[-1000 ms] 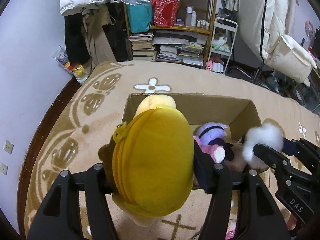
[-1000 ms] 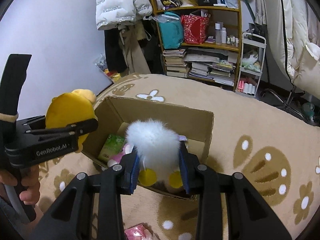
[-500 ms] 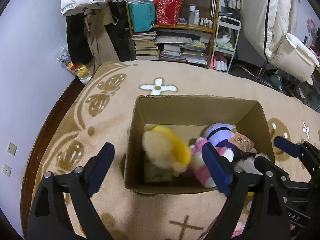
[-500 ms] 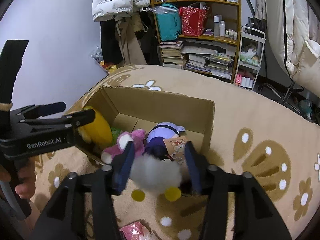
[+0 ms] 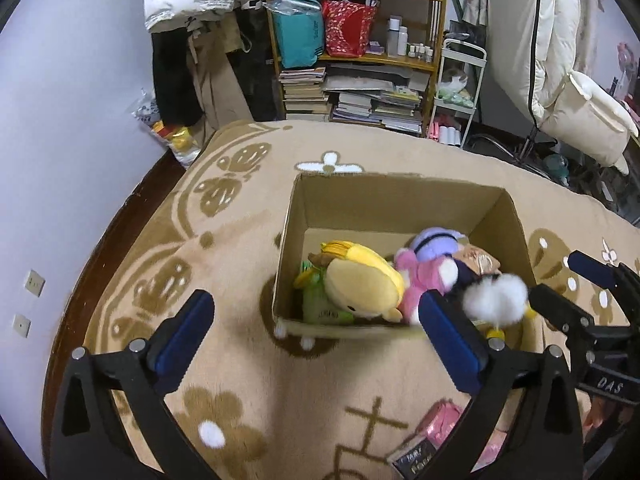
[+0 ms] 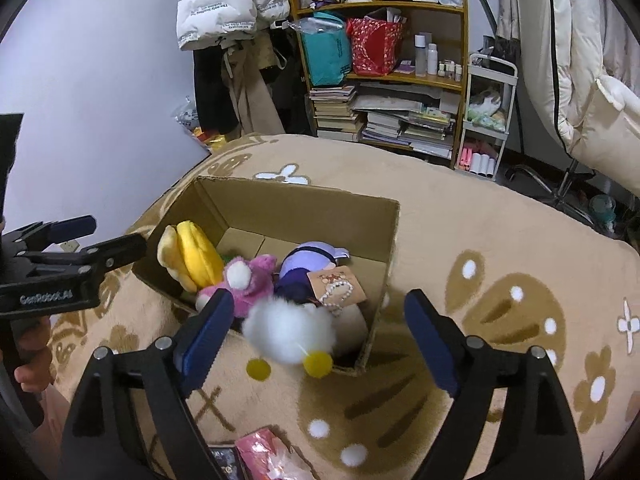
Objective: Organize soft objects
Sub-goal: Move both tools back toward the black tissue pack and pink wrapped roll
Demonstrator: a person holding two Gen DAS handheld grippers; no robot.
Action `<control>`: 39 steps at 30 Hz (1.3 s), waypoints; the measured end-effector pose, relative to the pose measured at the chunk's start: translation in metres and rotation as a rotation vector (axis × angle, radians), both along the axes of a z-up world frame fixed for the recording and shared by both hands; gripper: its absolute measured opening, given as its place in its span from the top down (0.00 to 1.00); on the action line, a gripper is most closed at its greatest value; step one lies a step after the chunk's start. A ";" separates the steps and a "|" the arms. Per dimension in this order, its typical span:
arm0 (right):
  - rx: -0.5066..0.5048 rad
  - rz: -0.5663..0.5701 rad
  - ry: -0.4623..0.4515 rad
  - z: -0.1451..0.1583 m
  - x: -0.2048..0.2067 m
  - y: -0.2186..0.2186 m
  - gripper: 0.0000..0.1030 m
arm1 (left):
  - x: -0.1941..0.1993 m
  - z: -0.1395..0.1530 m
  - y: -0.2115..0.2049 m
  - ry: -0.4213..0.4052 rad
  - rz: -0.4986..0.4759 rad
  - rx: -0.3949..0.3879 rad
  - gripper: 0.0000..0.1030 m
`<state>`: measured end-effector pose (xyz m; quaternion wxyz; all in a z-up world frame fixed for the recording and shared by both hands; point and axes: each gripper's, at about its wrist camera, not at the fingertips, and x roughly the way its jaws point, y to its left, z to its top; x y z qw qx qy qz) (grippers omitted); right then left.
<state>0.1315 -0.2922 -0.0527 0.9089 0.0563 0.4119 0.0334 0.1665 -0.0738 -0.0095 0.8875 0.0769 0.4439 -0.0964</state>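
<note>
An open cardboard box (image 5: 400, 196) (image 6: 304, 208) sits on the beige carpet. Inside lie a yellow plush (image 5: 364, 280) (image 6: 196, 256), a pink plush (image 5: 424, 280) (image 6: 252, 280) and a purple plush with a paper tag (image 5: 436, 240) (image 6: 312, 260). A white fluffy toy with yellow feet (image 5: 496, 300) (image 6: 288, 332) is loose at the box's near edge, blurred, between my right gripper's spread fingers. My left gripper (image 5: 316, 340) is open and empty above the carpet in front of the box. My right gripper (image 6: 320, 332) is open, touching nothing.
A pink packet and a dark small box (image 5: 424, 440) (image 6: 260, 456) lie on the carpet near me. A bookshelf (image 5: 360, 60) with books and bags, hanging coats, a white cart and a cream chair stand behind. The wall is at the left.
My left gripper opened and the yellow plush dropped into the box. My right gripper opened wide and let go of the white fluffy toy, which falls at the box's near edge.
</note>
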 end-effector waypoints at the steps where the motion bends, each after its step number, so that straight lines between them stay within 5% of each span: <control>1: -0.002 -0.002 -0.001 0.001 -0.004 -0.001 0.11 | -0.005 0.000 0.002 0.007 0.009 -0.005 0.02; 18: 0.025 0.005 0.031 -0.014 -0.053 -0.005 0.10 | -0.056 -0.023 -0.011 0.074 -0.020 0.024 0.02; 39: 0.036 0.129 0.178 -0.055 -0.092 0.016 0.10 | -0.083 -0.095 -0.002 0.305 0.056 0.036 0.02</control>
